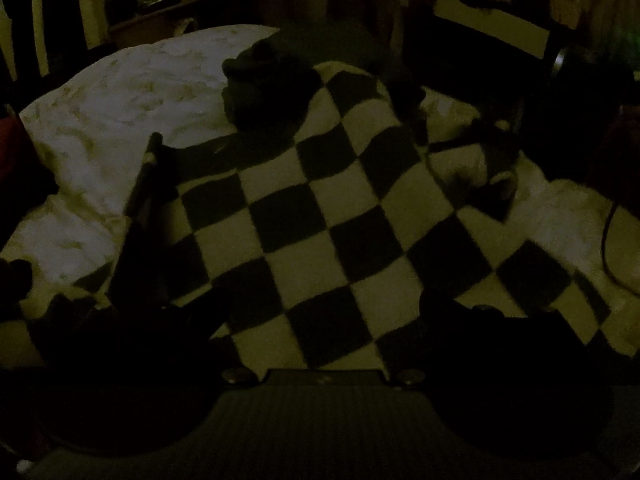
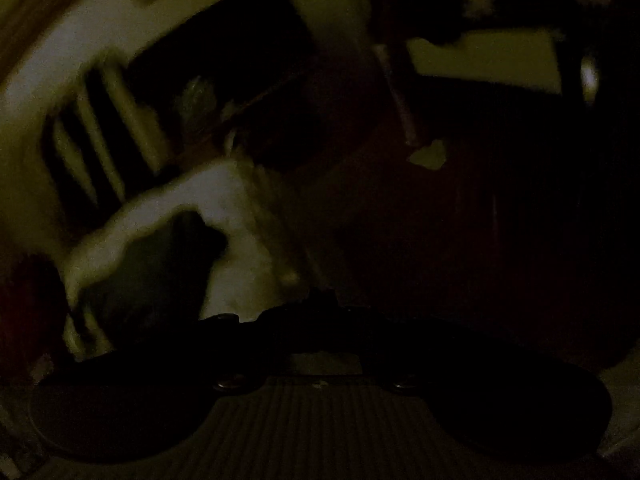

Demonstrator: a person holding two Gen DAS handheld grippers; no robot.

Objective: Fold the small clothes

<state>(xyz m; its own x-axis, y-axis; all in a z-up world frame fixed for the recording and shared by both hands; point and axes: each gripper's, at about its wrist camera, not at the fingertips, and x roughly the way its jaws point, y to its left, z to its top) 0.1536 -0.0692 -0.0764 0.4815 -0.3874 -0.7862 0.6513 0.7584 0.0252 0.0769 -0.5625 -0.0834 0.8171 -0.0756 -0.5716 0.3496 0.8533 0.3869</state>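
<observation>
In the left wrist view a black-and-white checkered cloth [image 1: 320, 216] lies spread over a white patterned bedsheet [image 1: 120, 100]. It stretches across my left gripper [image 1: 320, 152], whose jaws stand wide apart and open. The gripper's left finger [image 1: 144, 208] rises dark along the cloth's left edge, and the cloth covers most of the right finger. In the right wrist view, dark and blurred, my right gripper [image 2: 318, 300] has its fingers drawn together at the centre. I see nothing between them, and no checkered cloth appears in that view.
A heap of dark clothing [image 1: 268, 88] lies on the sheet just beyond the cloth. A thin dark cable [image 1: 608, 248] curls at the sheet's right edge. Dark furniture [image 1: 192, 12] stands behind the bed. A pale, blurred sheet edge [image 2: 224, 216] shows at the left.
</observation>
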